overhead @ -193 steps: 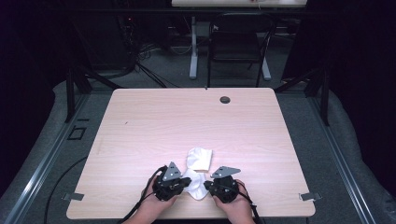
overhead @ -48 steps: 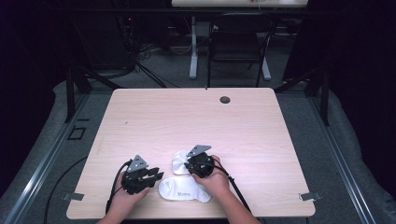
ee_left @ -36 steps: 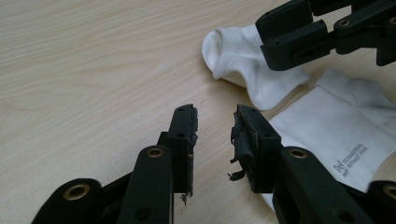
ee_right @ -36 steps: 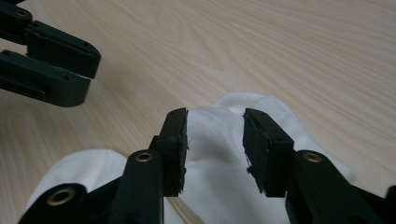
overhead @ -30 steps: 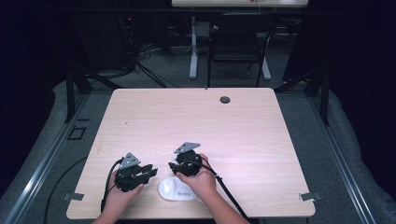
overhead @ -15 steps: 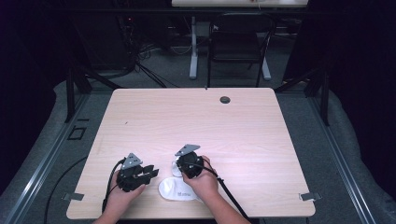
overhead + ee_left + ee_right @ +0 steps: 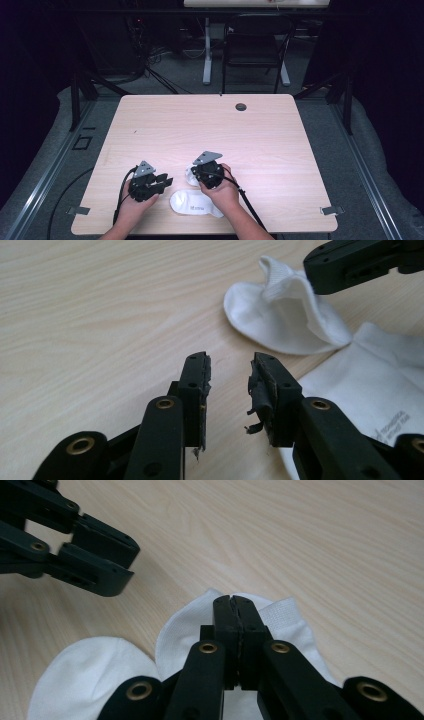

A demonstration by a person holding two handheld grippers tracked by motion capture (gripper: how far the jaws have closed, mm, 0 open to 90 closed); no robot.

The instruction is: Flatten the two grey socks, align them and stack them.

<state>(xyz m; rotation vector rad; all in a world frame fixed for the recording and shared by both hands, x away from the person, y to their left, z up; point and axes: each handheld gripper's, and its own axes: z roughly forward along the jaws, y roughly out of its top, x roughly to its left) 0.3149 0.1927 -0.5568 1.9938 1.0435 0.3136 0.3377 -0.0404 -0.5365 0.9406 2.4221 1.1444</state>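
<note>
The high view looks forward and down from above my side of the tabletop (image 7: 210, 130), far enough back to take in its whole surface and the floor beyond. The camera on my left hand-held gripper (image 7: 229, 385) sits close and low, looking along its jaws across the wood. The one on my right hand-held gripper (image 7: 234, 605) looks down from just above. All three share the white sock (image 7: 196, 202) near the front edge.

Since the earliest picture, the white sock (image 7: 196, 203) has been folded and shifted toward the near edge of the counter (image 7: 210, 130). The left hand-held gripper (image 7: 161, 182) has been drawn off it, jaws apart. The right hand-held gripper (image 7: 234, 605) has been pinched onto the sock's cuff and raised slightly.
</note>
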